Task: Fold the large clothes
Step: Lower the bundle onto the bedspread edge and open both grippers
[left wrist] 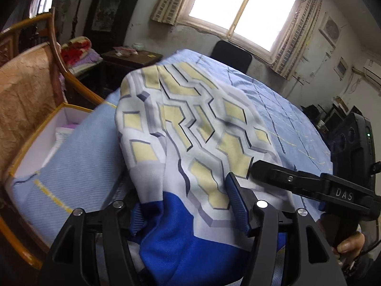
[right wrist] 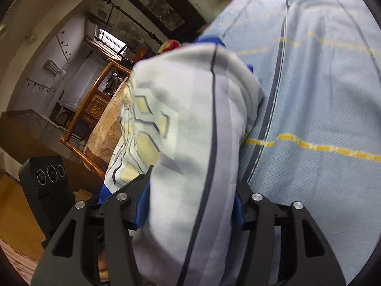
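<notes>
Both claws grip one patterned cloth (left wrist: 190, 128) over the bed's blue sheet (left wrist: 293, 119): my left claw (left wrist: 190, 214) clenches its blue-lined near edge, my right claw (right wrist: 190, 205) pinches a bunched fold. Folding looks midway, I judge; layers doubled, nothing squared flat. Its long axis runs away from me toward the window (left wrist: 240, 7).
</notes>
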Demonstrator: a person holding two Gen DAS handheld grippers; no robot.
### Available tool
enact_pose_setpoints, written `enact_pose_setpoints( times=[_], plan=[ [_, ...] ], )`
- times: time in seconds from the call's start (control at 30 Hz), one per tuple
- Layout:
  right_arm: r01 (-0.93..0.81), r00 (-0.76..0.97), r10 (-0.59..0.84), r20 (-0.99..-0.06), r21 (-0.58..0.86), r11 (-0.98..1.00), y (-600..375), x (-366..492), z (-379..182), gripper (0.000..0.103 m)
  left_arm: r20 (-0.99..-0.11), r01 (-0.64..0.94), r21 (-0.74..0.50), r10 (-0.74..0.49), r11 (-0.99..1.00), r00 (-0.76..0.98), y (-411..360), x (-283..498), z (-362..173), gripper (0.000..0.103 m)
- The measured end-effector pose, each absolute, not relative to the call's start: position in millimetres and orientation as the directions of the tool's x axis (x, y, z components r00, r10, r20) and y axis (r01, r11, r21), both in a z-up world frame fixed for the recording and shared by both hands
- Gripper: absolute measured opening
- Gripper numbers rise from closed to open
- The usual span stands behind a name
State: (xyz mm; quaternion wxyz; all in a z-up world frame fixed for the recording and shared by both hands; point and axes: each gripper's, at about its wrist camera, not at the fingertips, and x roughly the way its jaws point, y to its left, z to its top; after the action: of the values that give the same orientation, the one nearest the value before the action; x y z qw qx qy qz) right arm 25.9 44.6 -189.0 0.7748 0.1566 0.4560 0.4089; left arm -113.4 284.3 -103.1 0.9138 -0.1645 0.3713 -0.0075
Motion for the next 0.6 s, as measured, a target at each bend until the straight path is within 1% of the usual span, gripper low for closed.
enact_pose_setpoints(
  times=[0.1,0.2,0.23,0.27,0.3,0.33,0.47,0.53,0.6],
  plan=[
    [-0.496,0.275,0.768,-0.579,0.599,0.629,37,17,-177,0.058,-0.667,-0.133,-0.251,-0.072,0.959,0.742,277,-127,-84,0.064],
    [-0.498,0.322,0.754,-0.572,0.575,0.649,27,7,-167,0.058,-0.638,-0.161,-0.168,0.017,0.972,0.77,263,-144,-63,0.069],
    [-0.508,0.352,0.748,-0.563,0.556,0.658,21,0,-160,0.059,-0.622,-0.161,-0.143,0.038,0.976,0.782,257,-151,-55,0.073],
    [-0.522,0.384,0.742,-0.549,0.534,0.665,16,-6,-153,0.06,-0.608,-0.161,-0.124,0.053,0.979,0.792,250,-155,-47,0.077],
    [-0.536,0.408,0.738,-0.537,0.514,0.67,10,-11,-146,0.062,-0.588,-0.162,-0.097,0.075,0.982,0.805,241,-162,-38,0.079],
    [-0.554,0.443,0.73,-0.52,0.481,0.679,5,-20,-136,0.067,-0.567,-0.165,-0.07,0.097,0.984,0.818,233,-169,-30,0.082],
    [-0.613,0.511,0.735,-0.447,0.41,0.675,-15,-56,-100,0.075,-0.492,-0.179,0.042,0.176,0.983,0.853,202,-193,-5,0.089],
    [-0.633,0.541,0.737,-0.406,0.381,0.674,-26,-76,-86,0.079,-0.458,-0.186,0.079,0.201,0.979,0.866,191,-206,2,0.091],
    [-0.639,0.568,0.73,-0.381,0.355,0.682,-36,-92,-77,0.08,-0.429,-0.191,0.095,0.214,0.977,0.878,184,-216,8,0.093]
  ],
)
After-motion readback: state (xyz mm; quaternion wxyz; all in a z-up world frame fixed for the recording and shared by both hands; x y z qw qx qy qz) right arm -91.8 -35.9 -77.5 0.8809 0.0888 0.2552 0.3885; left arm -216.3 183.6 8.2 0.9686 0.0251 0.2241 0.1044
